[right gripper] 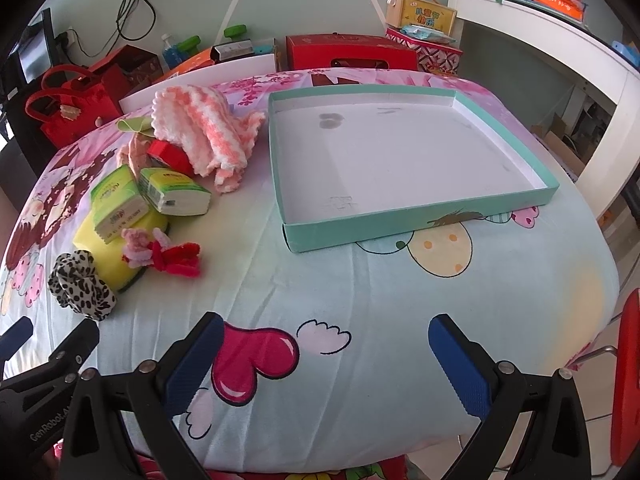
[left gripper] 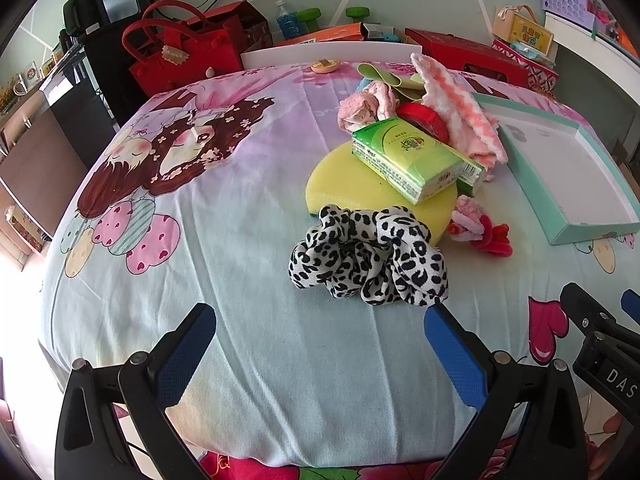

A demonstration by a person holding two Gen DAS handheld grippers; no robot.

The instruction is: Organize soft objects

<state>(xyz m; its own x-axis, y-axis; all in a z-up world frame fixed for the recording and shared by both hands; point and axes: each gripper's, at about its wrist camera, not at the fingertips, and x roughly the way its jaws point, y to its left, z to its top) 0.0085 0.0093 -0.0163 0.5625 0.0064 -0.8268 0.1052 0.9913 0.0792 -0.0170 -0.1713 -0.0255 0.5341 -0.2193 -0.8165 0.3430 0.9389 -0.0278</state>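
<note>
Leopard-print scrunchie (left gripper: 370, 258) against yellow sponge (left gripper: 340, 178) on cartoon bedsheet (left gripper: 240, 320), tissue packs (left gripper: 416, 158) and striped towel (right gripper: 204, 128) behind, teal tray (right gripper: 420, 218) alongside, left gripper (left gripper: 320, 328) and right gripper (right gripper: 326, 340) both spread wide, holding nothing

Bright daylight, soft shadows, heavy fisheye warp in both views.

The room is evenly lit; the bedsheet (left gripper: 248, 208) reads pale and slightly washed, and at the left edge of the left wrist view the light blows out to pure white, lower left especially. The teal tray (right gripper: 404, 220) shows a clean white floor with only faint grey shading along its walls. Shadows under the soft things are weak and short. Straight lines bow hard toward the borders, and black vignette fills every corner. The centre is sharp; the blue finger pads (right gripper: 192, 364) at the bottom look a little soft and stretched.
</note>
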